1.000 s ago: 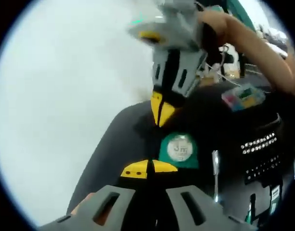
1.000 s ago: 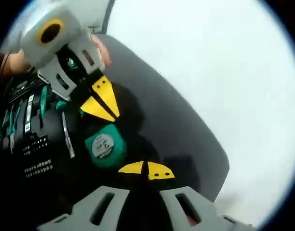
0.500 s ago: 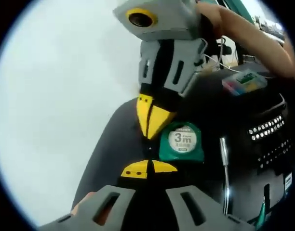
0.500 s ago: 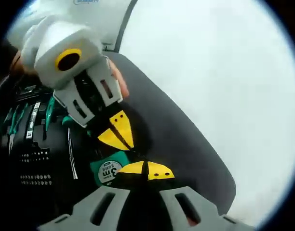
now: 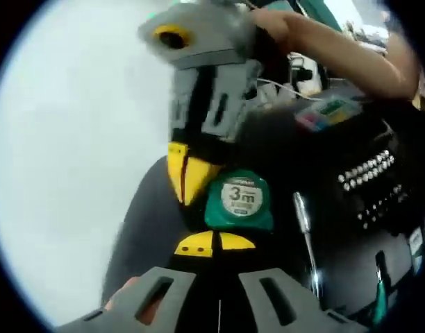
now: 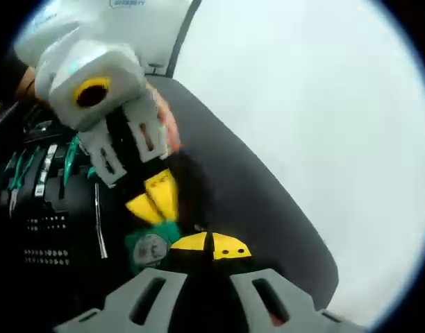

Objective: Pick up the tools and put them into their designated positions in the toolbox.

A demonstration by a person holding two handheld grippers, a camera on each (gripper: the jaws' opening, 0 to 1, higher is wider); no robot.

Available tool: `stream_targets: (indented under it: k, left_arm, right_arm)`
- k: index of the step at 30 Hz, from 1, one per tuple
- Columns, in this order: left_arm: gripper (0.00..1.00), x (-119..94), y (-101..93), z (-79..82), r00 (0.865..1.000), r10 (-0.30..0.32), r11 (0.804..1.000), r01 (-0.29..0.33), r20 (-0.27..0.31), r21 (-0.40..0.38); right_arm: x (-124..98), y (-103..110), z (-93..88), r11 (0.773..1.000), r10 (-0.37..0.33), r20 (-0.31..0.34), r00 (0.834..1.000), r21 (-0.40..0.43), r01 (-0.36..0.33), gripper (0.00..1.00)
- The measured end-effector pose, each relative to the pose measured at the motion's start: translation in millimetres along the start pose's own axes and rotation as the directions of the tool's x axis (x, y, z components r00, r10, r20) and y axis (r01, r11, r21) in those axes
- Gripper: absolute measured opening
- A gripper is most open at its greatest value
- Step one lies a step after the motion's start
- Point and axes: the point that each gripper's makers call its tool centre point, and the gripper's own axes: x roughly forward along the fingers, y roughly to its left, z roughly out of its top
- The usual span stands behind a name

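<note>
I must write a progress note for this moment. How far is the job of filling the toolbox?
Done: several green-handled tools and rows of bits already sit in the toolbox. In hand: both the left gripper and the right gripper, jaws closed, are at the green tape measure, which lies on the toolbox; neither clearly grips it. Left: whether it is in its proper place, I cannot tell.

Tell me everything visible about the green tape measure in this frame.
The tape measure has a green squarish case with rounded corners and a round white face label reading "3m". It looks like plastic or rubber. It lies face-up in the black toolbox, beside a chrome rod. The right claw, shut, sits at its left edge, and the left claw, also shut, sits just below it; actual contact cannot be confirmed. In the right gripper view it is blurred.
</note>
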Motion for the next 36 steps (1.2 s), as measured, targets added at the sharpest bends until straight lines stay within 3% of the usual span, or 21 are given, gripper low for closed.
stream_targets:
  k: [1,2,3,4,5,7,9,11,12,13,16,21,22,23,24,30,33,34,35,36]
  left_arm:
    - [0.00,-1,-1.2,0.4,1.000,-0.002,1.000,0.002,-0.005,-0.018]
    - [0.00,-2,1.5,-2.9,1.000,0.016,0.997,-0.017,-0.025,-0.077]
    - [0.00,-3,3.1,-2.8,1.000,0.015,0.989,-0.016,-0.006,-0.150]
    - [0.00,-6,-0.8,-4.1,1.000,-0.013,0.988,0.012,-0.007,-0.153]
    - [0.00,-12,-1.5,-4.6,1.000,-0.014,0.991,0.014,0.003,-0.137]
    - [0.00,-21,-10.1,-5.3,0.999,-0.032,0.991,0.032,0.004,-0.129]
    - [0.00,-21,-16.2,-1.7,0.999,-0.042,0.990,0.043,0.010,-0.136]
    - [0.00,-16,-18.9,2.8,0.999,-0.034,0.993,0.035,0.011,-0.113]
    - [0.01,-14,-19.7,5.2,0.999,-0.035,0.993,0.036,0.013,-0.109]
    - [0.01,-12,-16.4,4.6,1.000,-0.026,0.995,0.026,-0.007,-0.100]
    - [0.00,-15,-16.5,3.8,0.999,-0.039,0.992,0.036,-0.021,-0.118]
    - [0.00,-19,-19.2,3.8,0.998,-0.035,0.983,0.043,0.048,-0.176]
    - [0.00,-21,-20.0,3.8,0.998,-0.035,0.983,0.045,0.061,-0.179]
    - [0.00,-18,-19.5,3.1,0.997,-0.034,0.982,0.045,0.065,-0.181]
    - [0.00,-19,-19.9,3.7,0.996,-0.031,0.982,0.045,0.079,-0.184]
    - [0.00,-21,-20.4,8.0,0.995,-0.031,0.985,0.046,0.091,-0.168]
    - [0.00,-26,-17.8,14.4,0.991,-0.027,0.983,0.050,0.129,-0.177]
    - [0.00,-28,-19.2,15.7,0.990,-0.030,0.981,0.055,0.135,-0.186]
    - [0.00,-28,-19.4,21.7,0.984,-0.027,0.979,0.062,0.177,-0.194]
    - [0.00,-30,-23.8,17.3,0.986,-0.051,0.975,0.083,0.157,-0.205]
  right_arm:
    - [-2,2,-7.2,1.000,0.015,-0.024,1.000,0.006,-0.015,0.00]
    - [-5,4,-14.1,0.999,0.036,-0.045,0.998,0.039,-0.034,0.00]
    - [-12,8,-25.9,0.994,0.070,-0.090,0.993,0.091,-0.062,0.00]
    - [-19,3,-31.4,0.995,0.046,-0.115,0.992,0.099,-0.034,0.00]
    - [-28,-8,-31.3,0.999,-0.008,-0.109,0.994,0.046,0.013,0.00]
    - [-39,-4,-24.1,0.997,0.000,-0.088,0.996,0.079,0.007,0.00]
    - [-37,6,-14.7,0.998,0.032,-0.059,0.998,0.052,-0.029,0.00]
    - [-25,12,-10.7,0.997,0.077,-0.094,0.993,-0.009,-0.078,0.00]
    - [-19,8,-12.1,0.999,0.029,-0.110,0.994,-0.039,-0.033,0.00]
    - [-17,8,-18.4,0.998,0.041,-0.146,0.988,-0.038,-0.047,0.00]
    - [-11,6,-21.7,0.999,0.030,-0.131,0.991,-0.009,-0.031,0.00]
    - [-10,7,-20.5,0.998,0.039,-0.113,0.993,-0.036,-0.043,0.00]
    - [-10,5,-17.5,0.999,0.033,-0.093,0.995,-0.027,-0.036,0.00]
    - [-10,6,-5.6,0.998,0.041,-0.021,0.999,0.050,-0.040,0.00]
    - [-11,5,0.1,0.997,0.041,0.007,0.999,0.068,-0.042,0.00]
    - [-10,6,-3.4,0.998,0.041,-0.011,0.999,0.039,-0.040,0.00]
    - [-5,5,-5.3,0.999,0.029,-0.025,0.999,0.028,-0.029,0.00]
    - [-4,10,-4.6,0.998,0.050,-0.023,0.998,0.028,-0.050,0.00]
    - [-2,26,-3.3,0.991,0.129,-0.018,0.992,0.047,-0.128,0.00]
    - [0,21,8.0,0.998,0.065,0.042,0.997,-0.010,-0.065,0.00]
